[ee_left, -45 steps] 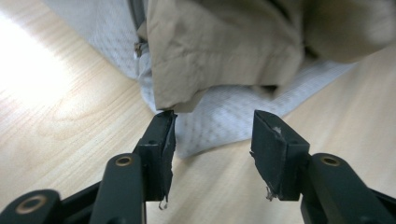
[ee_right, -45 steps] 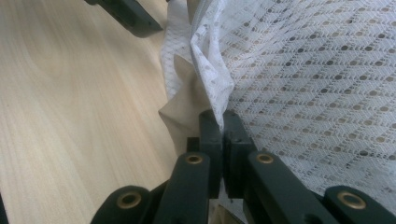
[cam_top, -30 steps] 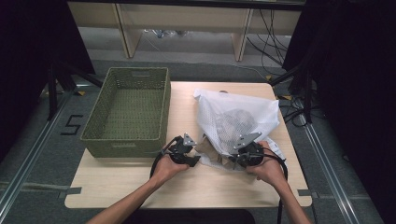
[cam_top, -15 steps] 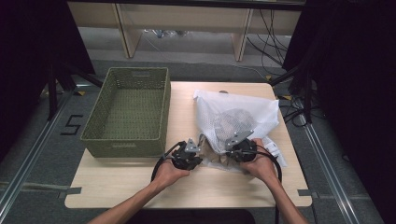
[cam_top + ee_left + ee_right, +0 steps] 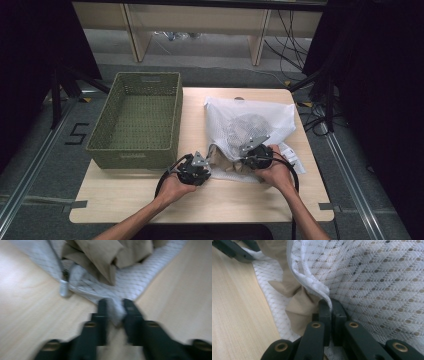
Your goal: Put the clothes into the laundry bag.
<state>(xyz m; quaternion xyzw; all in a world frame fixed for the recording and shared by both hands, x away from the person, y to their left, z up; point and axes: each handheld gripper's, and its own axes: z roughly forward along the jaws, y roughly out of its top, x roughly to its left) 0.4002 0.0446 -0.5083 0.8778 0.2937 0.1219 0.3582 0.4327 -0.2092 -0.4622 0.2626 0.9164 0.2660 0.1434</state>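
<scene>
Right tongs clamped on white mesh laundry bag edge, left tongs just reopening, seemingly astride bag corner, beige cloth just beyond.

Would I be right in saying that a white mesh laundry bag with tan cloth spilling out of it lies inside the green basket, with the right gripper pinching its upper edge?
Not quite: the mesh bag lies on the table, beside the green basket, not inside it, as the high view shows. The rest holds: tan cloth spills from its opening, and the right gripper pinches its upper edge.
</scene>
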